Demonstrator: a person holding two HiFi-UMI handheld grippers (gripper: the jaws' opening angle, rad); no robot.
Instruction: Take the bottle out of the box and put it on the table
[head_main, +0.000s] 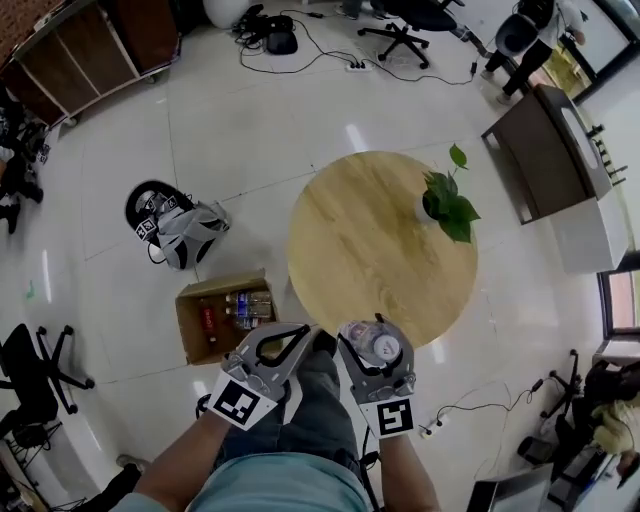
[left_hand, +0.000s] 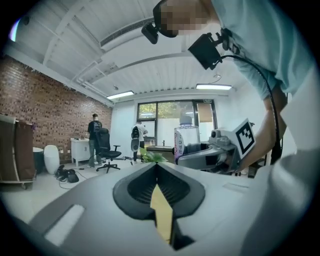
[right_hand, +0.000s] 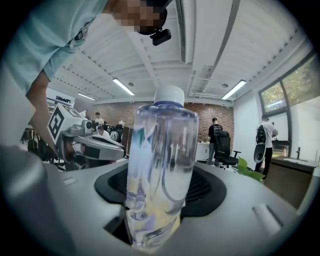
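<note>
"Since you ask about containers first: the cardboard box (head_main: 190, 330) sits on the floor with its flaps open, just beside the round table (head_main: 360, 250). Several bottles (head_main: 240, 308) lie in it, one with a red label and the others clear with blue ones."

"How many?"

"They are too small in the head view for me to count."

"And the one you were after?"

"That bottle (right_hand: 160, 170) is out of the box. It stands upright between the jaws of my right tongs (head_main: 375, 338), which are clamped on its sides. It is clear, with a white cap and clear liquid inside. From above it shows at the table's near rim, but I cannot tell whether it is over the wood or just short of it."

"Your other pair?"

"My left tongs (left_hand: 156, 166) are closed tip to tip with nothing in them, and I hold them just beside the right pair."

"Does anything else hold something?"

"A pale pot (head_main: 424, 208) near the table's far edge holds a leafy plant (head_main: 450, 205). The leaves cover most of the pot."

"What is hidden?"

"The bottle's base is cut off at the bottom of the right gripper view, and the jaws cover its lower sides. Its label is too blurred to read. My legs (head_main: 315, 410) hide the floor under both tongs."
</note>
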